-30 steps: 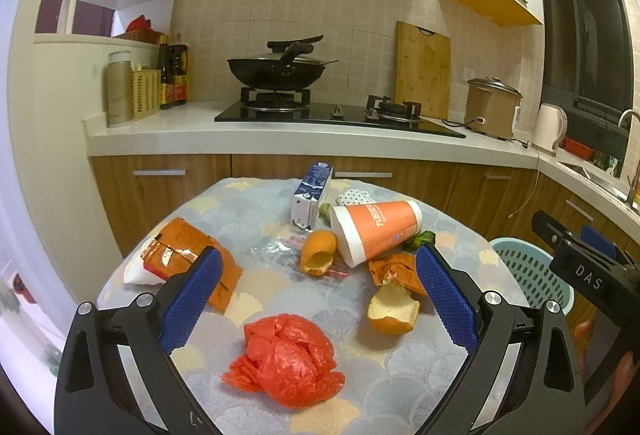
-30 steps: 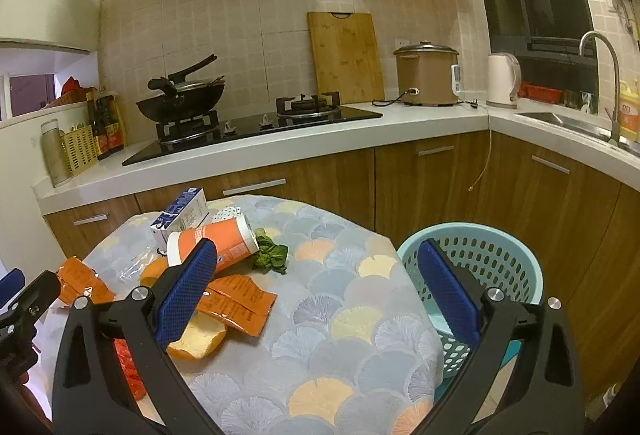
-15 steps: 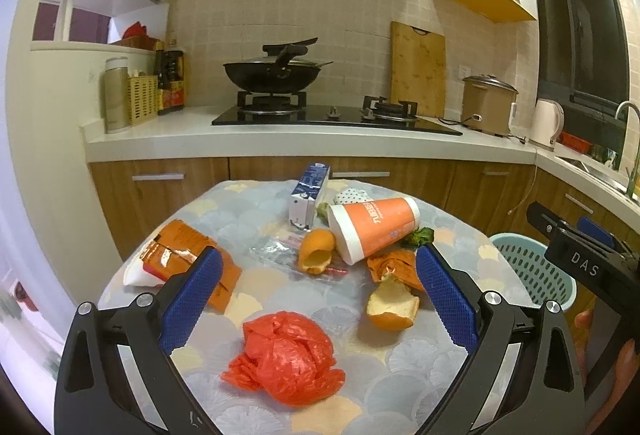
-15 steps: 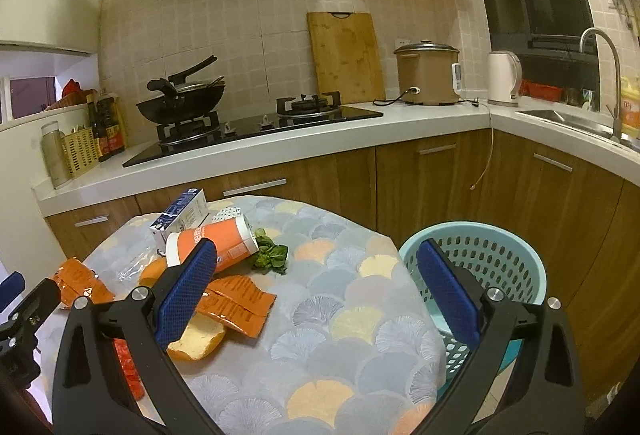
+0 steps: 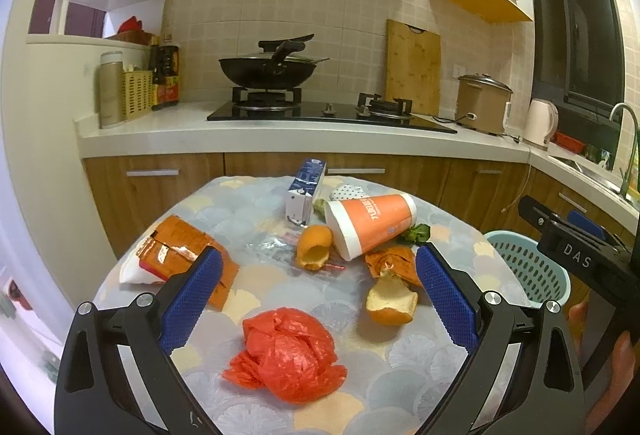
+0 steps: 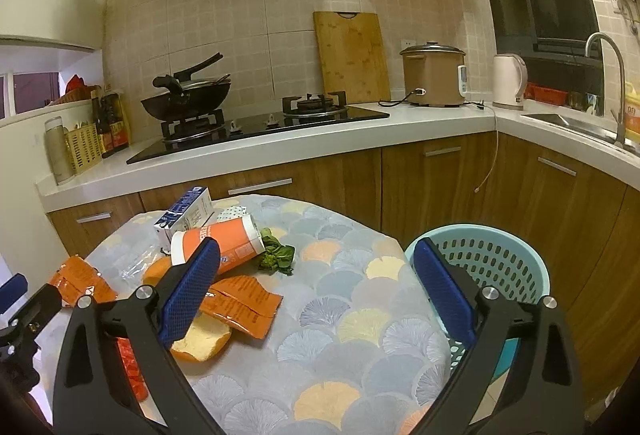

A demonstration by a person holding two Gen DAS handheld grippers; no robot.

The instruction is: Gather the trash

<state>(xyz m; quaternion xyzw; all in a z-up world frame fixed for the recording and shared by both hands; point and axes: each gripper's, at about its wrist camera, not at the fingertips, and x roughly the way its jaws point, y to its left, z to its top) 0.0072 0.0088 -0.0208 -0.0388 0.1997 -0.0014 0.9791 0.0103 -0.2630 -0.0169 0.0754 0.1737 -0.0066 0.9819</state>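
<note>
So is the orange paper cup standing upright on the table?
No, the orange paper cup lies on its side on the table, its white-rimmed mouth toward the camera.

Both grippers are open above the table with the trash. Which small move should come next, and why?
Probably lower the left gripper onto the red plastic bag and close. The bag lies nearest, between its open fingers, and nothing covers it. The right gripper holds nothing, and the blue basket beside the table waits for the trash.
</note>
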